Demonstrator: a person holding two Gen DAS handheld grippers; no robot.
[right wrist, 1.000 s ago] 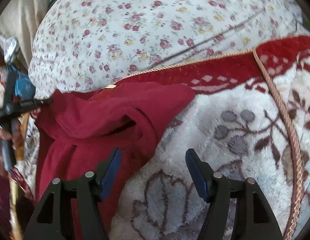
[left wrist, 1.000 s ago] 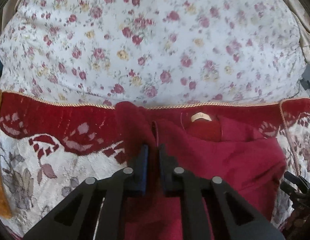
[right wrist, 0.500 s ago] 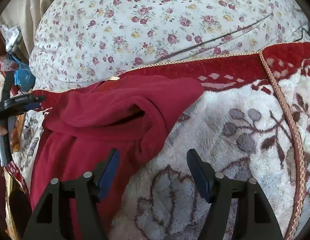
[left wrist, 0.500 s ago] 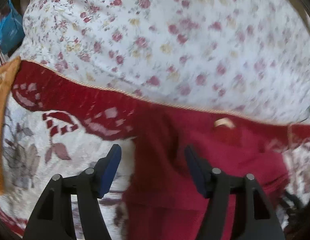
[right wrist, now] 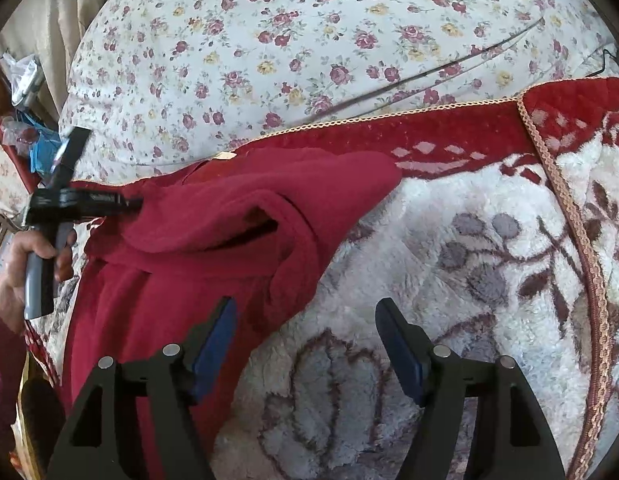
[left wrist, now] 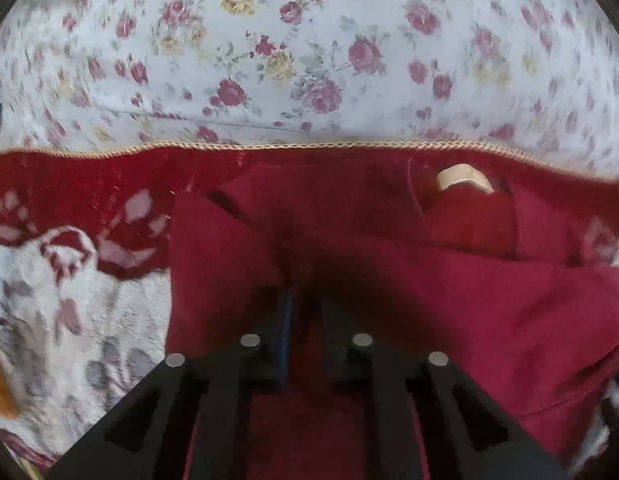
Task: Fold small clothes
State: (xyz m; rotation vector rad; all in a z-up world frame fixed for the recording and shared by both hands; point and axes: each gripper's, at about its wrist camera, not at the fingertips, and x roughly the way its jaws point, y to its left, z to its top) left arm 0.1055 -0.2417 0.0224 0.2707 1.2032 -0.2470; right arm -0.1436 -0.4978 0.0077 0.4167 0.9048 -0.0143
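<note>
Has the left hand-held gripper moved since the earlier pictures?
Yes. The left hand-held gripper came closer to the red garment: the gold cord on the blanket edge and the flowers on the sheet now look larger in the left wrist view.

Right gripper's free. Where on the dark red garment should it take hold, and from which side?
Probably the folded corner of the dark red garment just ahead of the right gripper, whose jaws are opening with nothing between them. Come from the blanket side: that edge is thick and lifted. The left gripper already pinches the far side.
</note>
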